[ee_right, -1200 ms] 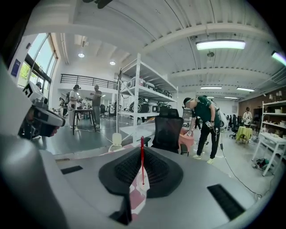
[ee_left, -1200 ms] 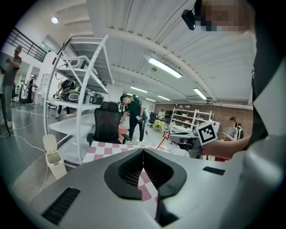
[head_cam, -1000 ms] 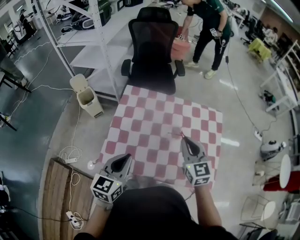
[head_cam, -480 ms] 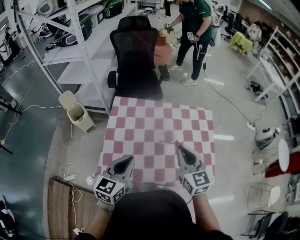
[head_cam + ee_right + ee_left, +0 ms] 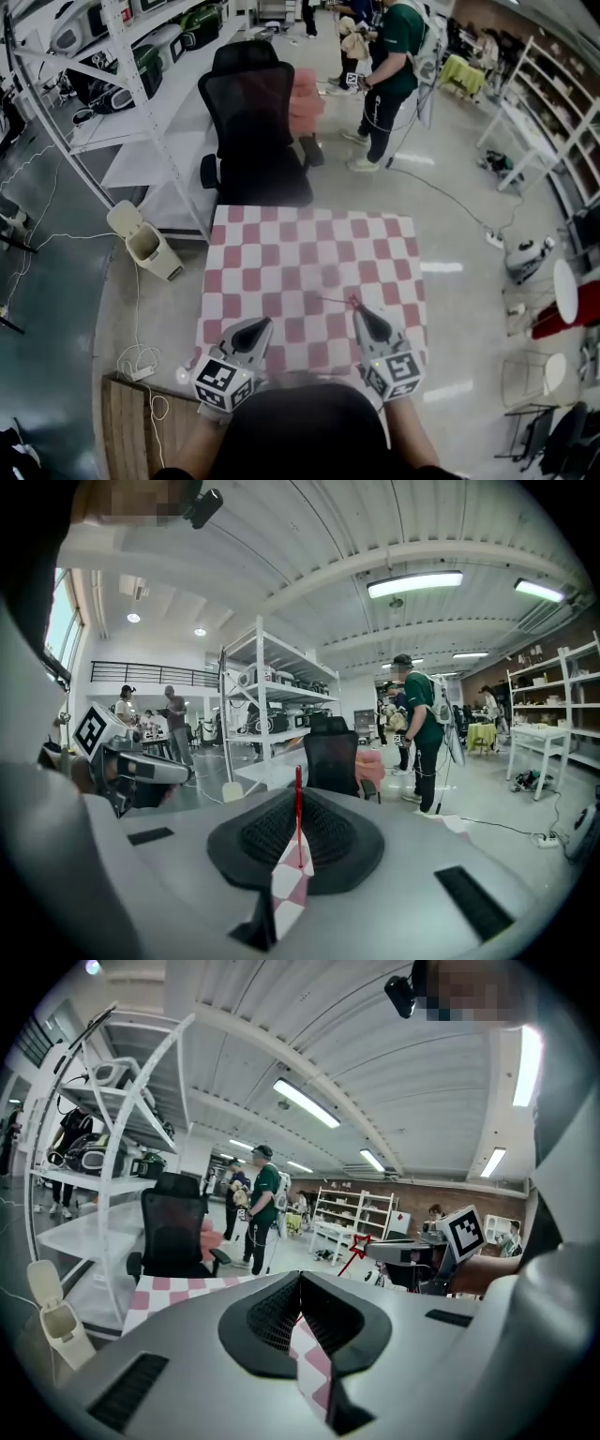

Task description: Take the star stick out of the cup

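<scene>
Nearest the camera, the left gripper [image 5: 262, 328] hangs over the near edge of the table [image 5: 281, 246]. Its jaws are pressed together at the tips with nothing between them, and only red-and-white checked cloth shows through the slit behind the tips. Just to its right, the right gripper [image 5: 299, 803] is pinched on the star stick [image 5: 299, 819]. The thin red stick stands between the closed jaws and rises past their tips. In the left gripper view its red star sits right at that gripper's tip, with the stick slanting away below it. In the head view the stick is held above the near right part of the checked cloth, clear of the surface. Past the far edge of the table stands a black mesh office chair [image 5: 251, 122], with a pink object [image 5: 305, 98] behind it that I cannot identify. To the left are a white shelving rack [image 5: 122, 103] and a beige waste bin [image 5: 141, 242] on the floor. Farther back, a person in a green shirt [image 5: 394, 52] stands on the grey floor.
</scene>
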Demonstrator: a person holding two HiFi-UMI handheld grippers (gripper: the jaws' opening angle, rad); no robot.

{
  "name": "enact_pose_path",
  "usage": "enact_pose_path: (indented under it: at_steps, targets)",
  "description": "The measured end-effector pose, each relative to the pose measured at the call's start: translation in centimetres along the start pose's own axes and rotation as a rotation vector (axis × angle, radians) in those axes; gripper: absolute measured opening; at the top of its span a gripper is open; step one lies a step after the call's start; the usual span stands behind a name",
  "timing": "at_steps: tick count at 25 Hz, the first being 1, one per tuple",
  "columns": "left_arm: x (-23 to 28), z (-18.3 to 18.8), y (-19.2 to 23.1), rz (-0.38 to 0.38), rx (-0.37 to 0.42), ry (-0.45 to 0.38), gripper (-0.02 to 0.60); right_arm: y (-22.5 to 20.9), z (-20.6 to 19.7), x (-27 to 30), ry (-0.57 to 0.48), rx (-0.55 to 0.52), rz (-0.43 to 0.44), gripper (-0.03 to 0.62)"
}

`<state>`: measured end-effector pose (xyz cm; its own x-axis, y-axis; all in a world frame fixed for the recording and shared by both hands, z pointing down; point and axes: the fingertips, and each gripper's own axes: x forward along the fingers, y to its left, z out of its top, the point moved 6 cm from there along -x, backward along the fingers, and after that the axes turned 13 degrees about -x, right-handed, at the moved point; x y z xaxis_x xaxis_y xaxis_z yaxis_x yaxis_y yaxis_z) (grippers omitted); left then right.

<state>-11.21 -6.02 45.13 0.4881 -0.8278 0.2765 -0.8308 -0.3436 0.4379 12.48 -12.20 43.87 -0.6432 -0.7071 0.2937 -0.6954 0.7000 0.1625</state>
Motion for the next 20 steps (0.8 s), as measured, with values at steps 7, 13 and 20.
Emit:
enact_pose_path:
  at_steps: [7, 13, 20]
  targets:
    - [0.36, -0.07, 0.07, -0.006, 0.0, 0.007, 0.04, 0.11, -0.79, 0.18, 0.013, 0.013, 0.005, 0.029]
    - [0.59, 0.05, 0.0, -0.001, -0.002, 0.012, 0.04, -0.12, -0.67, 0.43, 0.016, 0.019, 0.014, 0.029]
    - [0.75, 0.25, 0.14, 0.005, -0.006, 0.009, 0.04, -0.06, -0.29, 0.78, 0.012, 0.003, 0.037, 0.028]
